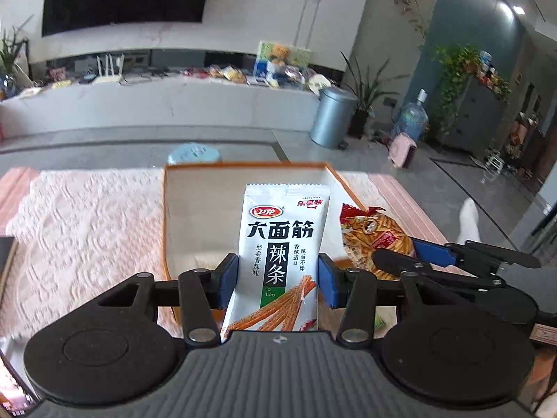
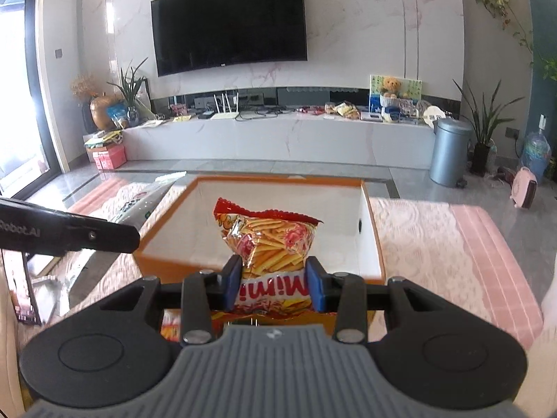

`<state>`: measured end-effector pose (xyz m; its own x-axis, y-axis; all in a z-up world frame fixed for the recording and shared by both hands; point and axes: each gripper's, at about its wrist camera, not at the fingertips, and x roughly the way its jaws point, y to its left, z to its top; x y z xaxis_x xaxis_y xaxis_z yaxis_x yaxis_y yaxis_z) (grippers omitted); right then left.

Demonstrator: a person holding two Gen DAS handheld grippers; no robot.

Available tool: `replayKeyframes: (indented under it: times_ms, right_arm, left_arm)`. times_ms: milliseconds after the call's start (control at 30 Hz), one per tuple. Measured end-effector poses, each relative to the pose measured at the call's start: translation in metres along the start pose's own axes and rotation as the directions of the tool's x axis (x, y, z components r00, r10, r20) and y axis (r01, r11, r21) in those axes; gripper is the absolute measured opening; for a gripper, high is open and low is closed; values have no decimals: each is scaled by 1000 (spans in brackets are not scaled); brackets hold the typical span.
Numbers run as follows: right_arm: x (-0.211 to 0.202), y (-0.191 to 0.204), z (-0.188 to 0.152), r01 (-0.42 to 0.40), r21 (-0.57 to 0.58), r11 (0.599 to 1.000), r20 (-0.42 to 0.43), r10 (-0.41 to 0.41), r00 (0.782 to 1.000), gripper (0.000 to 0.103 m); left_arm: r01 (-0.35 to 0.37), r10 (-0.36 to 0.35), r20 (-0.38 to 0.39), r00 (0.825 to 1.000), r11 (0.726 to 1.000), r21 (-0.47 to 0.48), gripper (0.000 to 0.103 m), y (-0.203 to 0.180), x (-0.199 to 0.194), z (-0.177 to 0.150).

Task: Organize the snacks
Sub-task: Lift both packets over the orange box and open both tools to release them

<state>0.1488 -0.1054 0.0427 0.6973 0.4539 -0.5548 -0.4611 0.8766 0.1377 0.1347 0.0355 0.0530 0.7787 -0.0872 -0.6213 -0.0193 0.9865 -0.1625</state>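
Observation:
My left gripper [image 1: 277,280] is shut on a white spicy-strip packet [image 1: 282,244], held upright above the near edge of an orange-rimmed box [image 1: 195,188] with a white inside. My right gripper [image 2: 275,284] is shut on a red and yellow Mimi snack bag [image 2: 269,240], held over the same box [image 2: 369,216]. In the left wrist view the Mimi bag [image 1: 376,237] and the right gripper [image 1: 410,254] show to the right of the white packet. In the right wrist view a black part of the left gripper [image 2: 69,233] reaches in from the left.
The box stands on a table covered with a pink lace cloth [image 1: 87,216] [image 2: 435,244]. More snack packs lie under the right gripper [image 2: 170,327]. Beyond the table are grey floor, a grey bin [image 2: 449,149] and a white TV bench [image 2: 278,132].

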Motion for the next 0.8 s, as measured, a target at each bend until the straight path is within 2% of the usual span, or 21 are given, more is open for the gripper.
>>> replayKeyframes:
  times_ms: [133,300,533,800]
  right_arm:
    - [13,-3,23,16,-5,1000,32,-16,999,37]
    - [36,-5,44,31,-10,999,49,-31,998,37]
    - [81,-10,53,51,-8,999,3,-51,999,37]
    - [138,-16,50,51,1,999,-99,-51,994,33]
  left_arm:
    - [-44,44,46,998,999,4,54,-3,6,14]
    - [-54,54,78,995,998,-12,54,-2,24,29]
    - [-72,73,28,997,997,-25,54,10,59,36]
    - [-104,102,-87,991,994,-20,54,26,104,32]
